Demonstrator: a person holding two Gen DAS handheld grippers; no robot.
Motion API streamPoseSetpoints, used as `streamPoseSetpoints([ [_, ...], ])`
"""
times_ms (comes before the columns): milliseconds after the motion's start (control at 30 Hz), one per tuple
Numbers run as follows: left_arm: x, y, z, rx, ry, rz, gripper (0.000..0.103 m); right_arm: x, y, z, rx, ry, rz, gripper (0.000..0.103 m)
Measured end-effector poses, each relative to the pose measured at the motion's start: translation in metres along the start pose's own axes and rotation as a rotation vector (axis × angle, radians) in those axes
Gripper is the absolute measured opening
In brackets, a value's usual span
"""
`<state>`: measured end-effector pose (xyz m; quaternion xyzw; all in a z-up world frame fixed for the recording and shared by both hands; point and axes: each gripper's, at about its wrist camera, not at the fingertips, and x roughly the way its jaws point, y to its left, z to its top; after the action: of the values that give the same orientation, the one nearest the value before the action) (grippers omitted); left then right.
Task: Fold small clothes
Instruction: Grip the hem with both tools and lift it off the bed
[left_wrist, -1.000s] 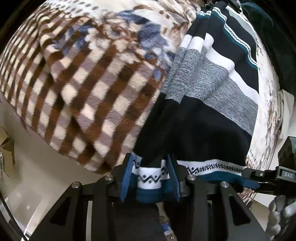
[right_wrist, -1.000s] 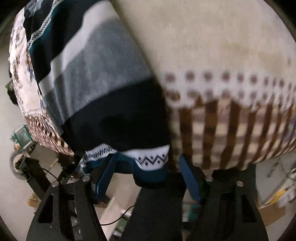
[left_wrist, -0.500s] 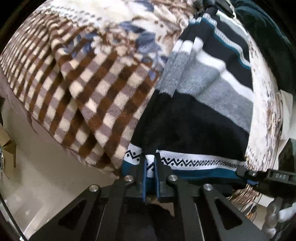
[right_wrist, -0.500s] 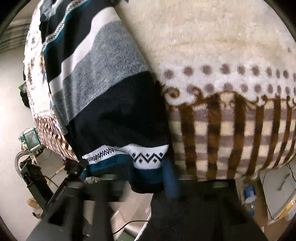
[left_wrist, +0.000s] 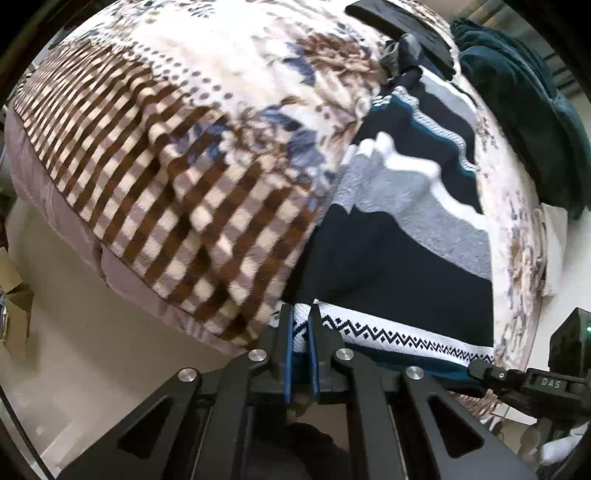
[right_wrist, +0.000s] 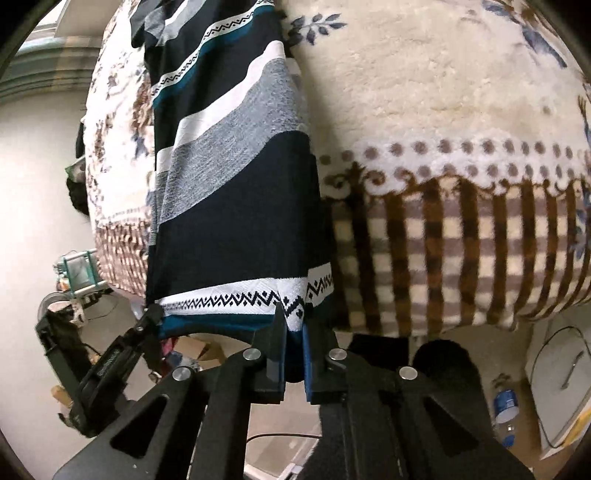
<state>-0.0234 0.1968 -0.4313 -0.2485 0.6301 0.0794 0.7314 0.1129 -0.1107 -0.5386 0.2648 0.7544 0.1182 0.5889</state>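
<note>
A striped knit sweater (left_wrist: 402, 236), navy, grey, white and teal with a zigzag hem band, lies on a fleece blanket over a bed. My left gripper (left_wrist: 300, 317) is shut on the hem's left corner. My right gripper (right_wrist: 293, 314) is shut on the hem's right corner; the sweater (right_wrist: 236, 206) stretches away from it up the bed. The hem is lifted off the bed edge between the two grippers. The right gripper shows at the lower right of the left wrist view (left_wrist: 480, 369), and the left gripper at the lower left of the right wrist view (right_wrist: 151, 317).
The bed carries a brown-checked, floral blanket (left_wrist: 177, 184). A dark teal blanket (left_wrist: 517, 110) is heaped at the far right. The floor (left_wrist: 74, 332) lies below the bed edge. A water bottle (right_wrist: 506, 406) and clutter (right_wrist: 74, 273) sit on the floor.
Both grippers closed on the hem corners; a second ago both stood open around the hem. The hem has since been lifted and the sweater's middle has rippled.
</note>
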Motion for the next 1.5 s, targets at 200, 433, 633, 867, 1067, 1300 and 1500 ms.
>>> streamPoseSetpoints([
  [200,0.029,0.008,-0.007,0.014,0.047,0.040,0.005,0.042,-0.015,-0.007,0.055,0.047,-0.012,0.007],
  [433,0.065,0.014,-0.007,0.044,0.113,0.081,0.010,0.080,-0.022,-0.004,0.038,0.081,-0.053,0.007],
  [633,0.054,0.030,0.001,-0.097,0.135,-0.072,0.021,0.080,-0.004,0.005,-0.023,0.146,-0.062,0.043],
  [867,0.057,0.018,0.000,-0.059,0.120,-0.009,0.008,0.080,-0.016,0.002,0.056,0.135,-0.025,0.032],
  [1067,0.047,-0.003,-0.013,0.030,0.081,0.035,0.005,0.074,-0.024,-0.009,0.044,0.089,-0.060,0.011],
  [1300,0.056,0.001,-0.010,0.045,0.088,0.056,0.005,0.080,-0.033,0.000,0.069,0.115,-0.053,0.011],
  [1500,0.029,0.003,-0.011,0.068,0.041,0.066,0.004,0.072,-0.014,-0.008,0.034,0.112,-0.023,0.007],
])
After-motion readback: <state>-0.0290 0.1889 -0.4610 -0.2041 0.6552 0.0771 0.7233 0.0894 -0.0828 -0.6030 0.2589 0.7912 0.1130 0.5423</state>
